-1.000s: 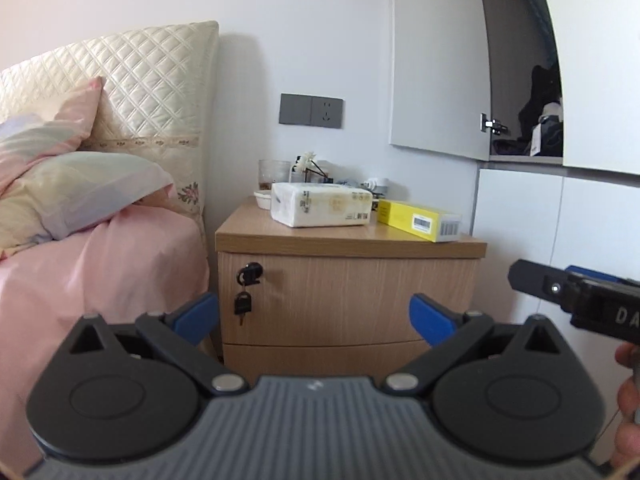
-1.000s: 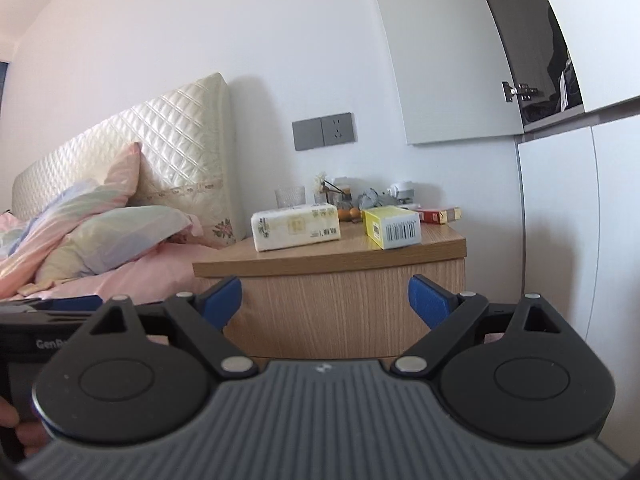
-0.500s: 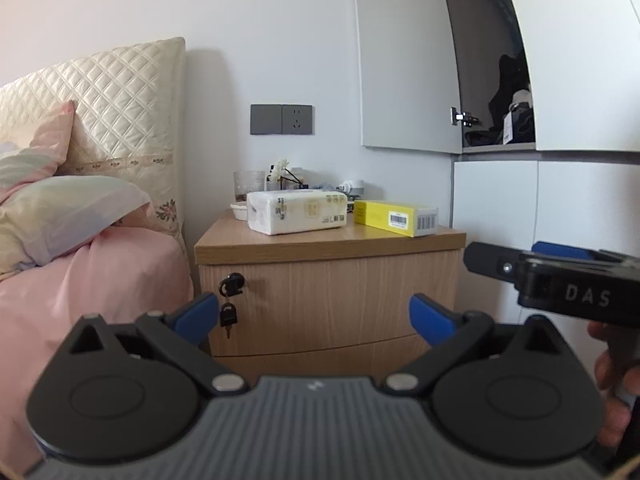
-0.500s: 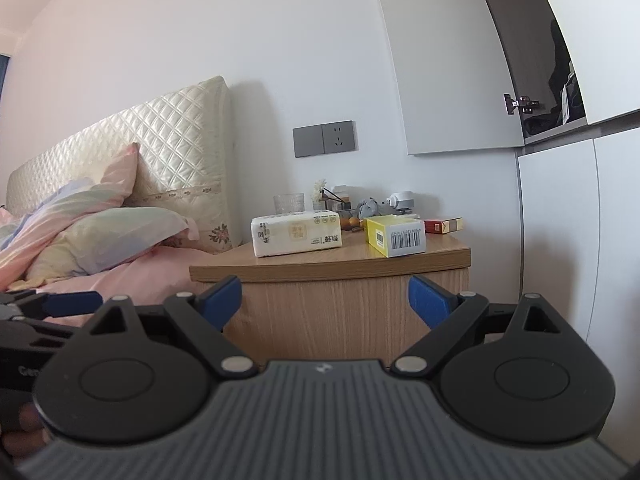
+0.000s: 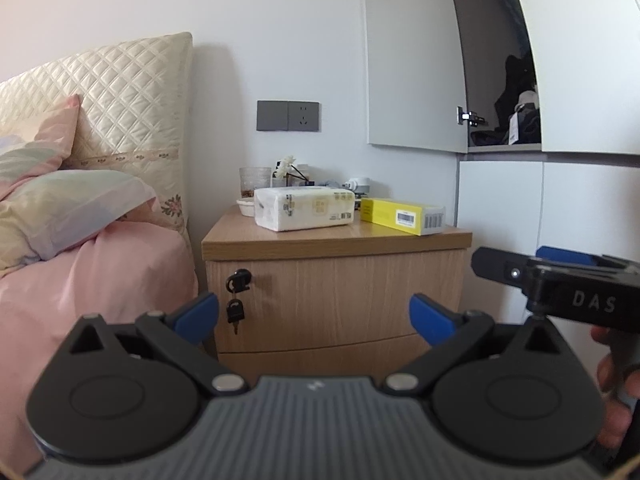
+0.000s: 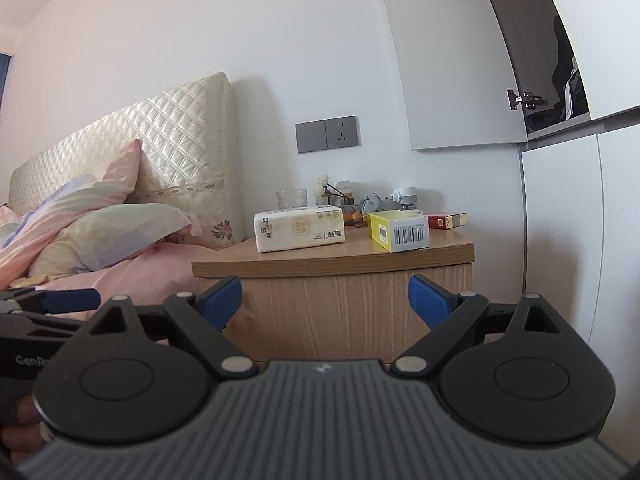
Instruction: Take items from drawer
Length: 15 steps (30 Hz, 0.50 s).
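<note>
A wooden nightstand (image 5: 336,292) (image 6: 344,308) stands between the bed and the white wardrobe, its upper drawer (image 5: 340,300) pushed in, with a black lock and hanging key (image 5: 237,292) at the left. My left gripper (image 5: 314,316) is open and empty, held in front of the drawer at some distance. My right gripper (image 6: 325,296) is open and empty too, facing the nightstand from the right. In the left wrist view the right gripper (image 5: 560,280) shows at the right edge, a hand (image 5: 616,392) on it. The drawer's contents are hidden.
On the nightstand top lie a tissue pack (image 5: 305,213) (image 6: 299,228), a yellow box (image 5: 402,215) (image 6: 398,230), a glass (image 6: 292,199) and small clutter. A bed with pink sheet (image 5: 80,280) and pillows is at left. A wardrobe door (image 5: 412,60) hangs ajar above right.
Both grippers have shifted a little relative to the nightstand; the left view has swung back to the left, and the nightstand now sits more to the right. Both stay open.
</note>
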{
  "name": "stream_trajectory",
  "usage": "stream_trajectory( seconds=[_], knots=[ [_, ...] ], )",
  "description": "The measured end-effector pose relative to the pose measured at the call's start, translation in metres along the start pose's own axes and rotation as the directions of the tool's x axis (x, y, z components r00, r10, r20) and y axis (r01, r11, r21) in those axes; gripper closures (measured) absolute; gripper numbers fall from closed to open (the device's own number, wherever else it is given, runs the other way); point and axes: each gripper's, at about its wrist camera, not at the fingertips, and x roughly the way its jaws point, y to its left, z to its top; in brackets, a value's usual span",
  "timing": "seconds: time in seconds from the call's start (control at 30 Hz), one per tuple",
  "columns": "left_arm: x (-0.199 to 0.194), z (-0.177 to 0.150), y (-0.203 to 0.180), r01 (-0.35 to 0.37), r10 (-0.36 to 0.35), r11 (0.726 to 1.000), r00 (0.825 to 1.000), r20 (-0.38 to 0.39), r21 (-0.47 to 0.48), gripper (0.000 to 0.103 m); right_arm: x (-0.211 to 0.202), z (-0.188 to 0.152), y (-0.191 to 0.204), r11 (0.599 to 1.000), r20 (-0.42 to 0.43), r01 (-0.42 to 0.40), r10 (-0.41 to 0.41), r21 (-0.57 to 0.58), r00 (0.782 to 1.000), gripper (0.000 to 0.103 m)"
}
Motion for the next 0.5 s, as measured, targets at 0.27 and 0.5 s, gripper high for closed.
stream_trajectory(
  seconds=[0.27,0.5],
  knots=[
    [-0.0006,-0.0012,-0.0012,-0.003,0.003,1.000,1.000,0.000,0.006,0.000,-0.0043,0.0006,-0.0062,1.000,0.002,0.012,-0.012,0.008,1.000,0.010],
    [0.0000,-0.0003,-0.0042,-0.008,0.008,1.000,1.000,-0.001,0.009,0.000,-0.0037,0.0002,-0.0060,1.000,0.000,0.009,-0.009,0.008,1.000,0.010]
  ],
)
